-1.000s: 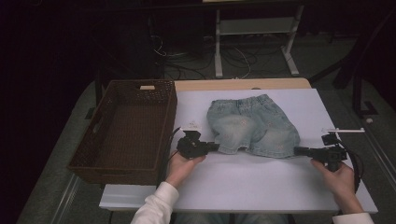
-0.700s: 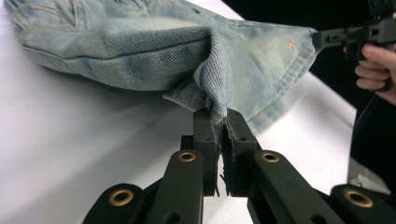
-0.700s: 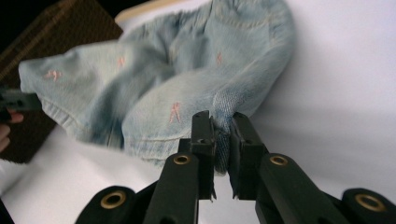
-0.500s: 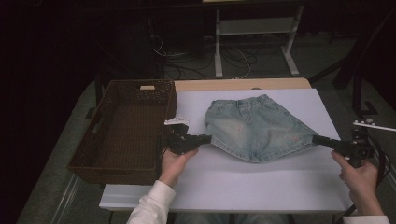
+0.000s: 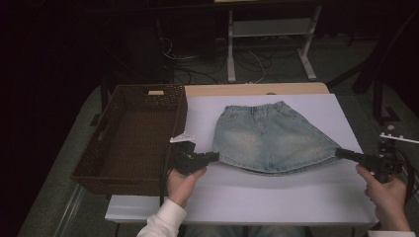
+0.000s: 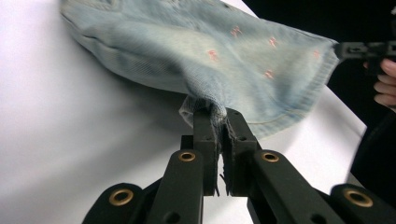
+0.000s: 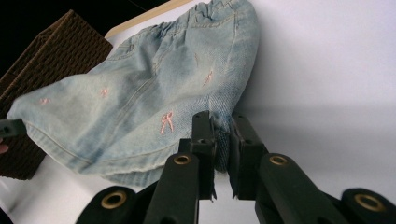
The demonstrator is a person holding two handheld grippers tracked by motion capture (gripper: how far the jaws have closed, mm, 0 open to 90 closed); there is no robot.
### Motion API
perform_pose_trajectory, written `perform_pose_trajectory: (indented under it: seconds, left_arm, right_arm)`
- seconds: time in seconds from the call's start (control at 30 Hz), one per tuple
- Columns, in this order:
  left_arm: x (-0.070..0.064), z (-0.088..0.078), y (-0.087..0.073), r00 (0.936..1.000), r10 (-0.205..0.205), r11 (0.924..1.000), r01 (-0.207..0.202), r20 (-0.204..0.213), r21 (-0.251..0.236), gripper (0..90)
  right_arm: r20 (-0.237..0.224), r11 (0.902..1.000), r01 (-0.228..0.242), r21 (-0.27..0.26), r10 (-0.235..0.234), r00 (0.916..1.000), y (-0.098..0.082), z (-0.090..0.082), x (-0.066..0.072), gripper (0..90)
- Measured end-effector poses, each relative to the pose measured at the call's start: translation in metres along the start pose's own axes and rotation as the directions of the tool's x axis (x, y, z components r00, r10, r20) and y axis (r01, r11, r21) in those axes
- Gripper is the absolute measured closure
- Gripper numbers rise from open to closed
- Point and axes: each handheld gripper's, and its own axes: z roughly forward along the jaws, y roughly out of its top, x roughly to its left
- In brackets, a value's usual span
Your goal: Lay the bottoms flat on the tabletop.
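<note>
Lower centre of the left gripper view: left gripper (image 6: 219, 123), jaws pinching a gathered corner of the denim skirt (image 6: 219, 51) hem, cloth bunched between the pads. Lower centre of the right gripper view: right gripper (image 7: 220, 128), jaws pinching the opposite hem corner in the same way. In the high view, hem stretched taut between the two grippers at mid-frame, waistband toward the upper centre, body of the garment spread across the white table (image 5: 276, 197). Judged light, soft and limp; sagging and folding likely wherever unsupported, so hold at two well-separated points. Double-stitched hem and side seams judged the firmest purchase; thin single layers liable to slip from the pads. No fragility expected; small pink embroidered bows best kept clear of the pads. Farther off, at left of the high view: brown wicker basket (image 5: 94, 170), just beside the table.
</note>
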Motion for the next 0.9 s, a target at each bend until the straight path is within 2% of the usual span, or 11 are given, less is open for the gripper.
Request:
perform_pose_trajectory:
  seconds: [0.3,0.9]
  left_arm:
    - [-0.001,-0.009,-0.019,0.9991,-0.039,0.9990,0.040,-0.014,0.021,85.0]
    - [-0.006,-0.017,-0.031,0.9990,-0.044,0.9977,0.044,0.002,0.052,85.0]
  right_arm:
    - [-0.009,0.9993,-0.016,0.035,0.016,0.9998,-0.011,-0.005,-0.002,81.1]
    - [-0.027,0.9962,-0.010,0.086,0.012,0.9996,-0.028,-0.014,-0.001,81.0]
